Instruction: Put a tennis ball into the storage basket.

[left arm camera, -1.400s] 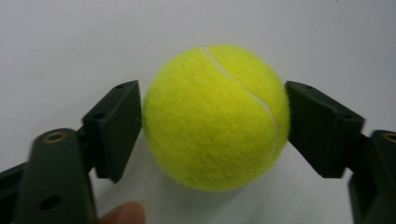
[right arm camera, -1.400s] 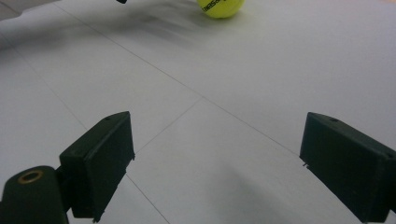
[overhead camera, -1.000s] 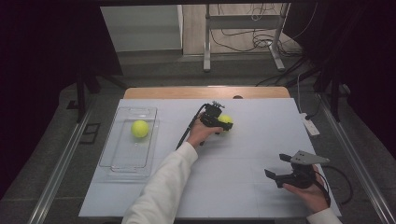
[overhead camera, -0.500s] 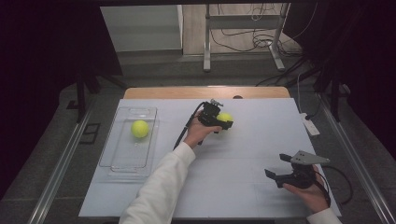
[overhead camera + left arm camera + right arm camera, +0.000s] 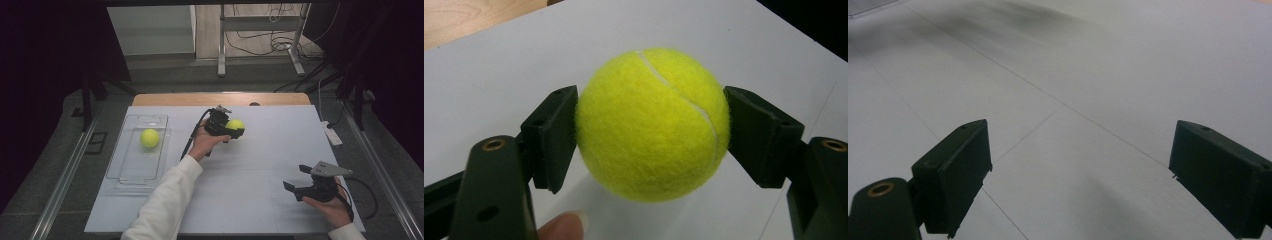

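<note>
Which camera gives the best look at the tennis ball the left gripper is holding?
The left gripper view: the held tennis ball sits close up, with the left gripper pressing a pad on each side of it. The high view shows it small and partly covered by that gripper.

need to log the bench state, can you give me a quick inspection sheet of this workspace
surface: white table top, wooden strip along its far edge.
job's things: tennis ball clamped in the left claw; second tennis ball lying in the clear tray at the table's left.
clutter: small white device at the right edge.
grippers: left claw shut on the ball, pads on both sides; right claw open, nothing between its jaws, near the front right.
cables: black cable trailing from the left claw; loose cables on the floor behind.
surroundings: metal stand legs beyond the table, dark curtains either side.
</note>
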The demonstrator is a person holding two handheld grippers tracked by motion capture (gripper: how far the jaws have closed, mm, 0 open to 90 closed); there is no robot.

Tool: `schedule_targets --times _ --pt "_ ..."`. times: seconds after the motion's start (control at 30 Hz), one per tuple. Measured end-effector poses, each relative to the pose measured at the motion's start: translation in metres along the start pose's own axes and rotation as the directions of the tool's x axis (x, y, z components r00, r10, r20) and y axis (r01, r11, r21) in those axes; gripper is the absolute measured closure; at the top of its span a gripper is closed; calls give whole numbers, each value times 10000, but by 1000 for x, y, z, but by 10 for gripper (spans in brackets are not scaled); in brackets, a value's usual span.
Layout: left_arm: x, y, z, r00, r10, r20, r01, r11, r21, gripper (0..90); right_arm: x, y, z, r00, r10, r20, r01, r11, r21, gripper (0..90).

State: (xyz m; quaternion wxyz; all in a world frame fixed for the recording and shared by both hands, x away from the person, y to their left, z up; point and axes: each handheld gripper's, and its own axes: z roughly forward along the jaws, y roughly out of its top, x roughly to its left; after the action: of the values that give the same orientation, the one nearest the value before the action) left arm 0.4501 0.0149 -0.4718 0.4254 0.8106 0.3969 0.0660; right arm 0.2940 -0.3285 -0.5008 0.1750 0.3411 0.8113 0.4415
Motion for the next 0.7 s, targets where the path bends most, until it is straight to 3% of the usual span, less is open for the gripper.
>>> schedule_targets --times 0.7 --pt "-6 -12 -37 9994 321 118 -314 9978 -585 270 1 1 0 10000 13 27 -13 10000 -33 103"
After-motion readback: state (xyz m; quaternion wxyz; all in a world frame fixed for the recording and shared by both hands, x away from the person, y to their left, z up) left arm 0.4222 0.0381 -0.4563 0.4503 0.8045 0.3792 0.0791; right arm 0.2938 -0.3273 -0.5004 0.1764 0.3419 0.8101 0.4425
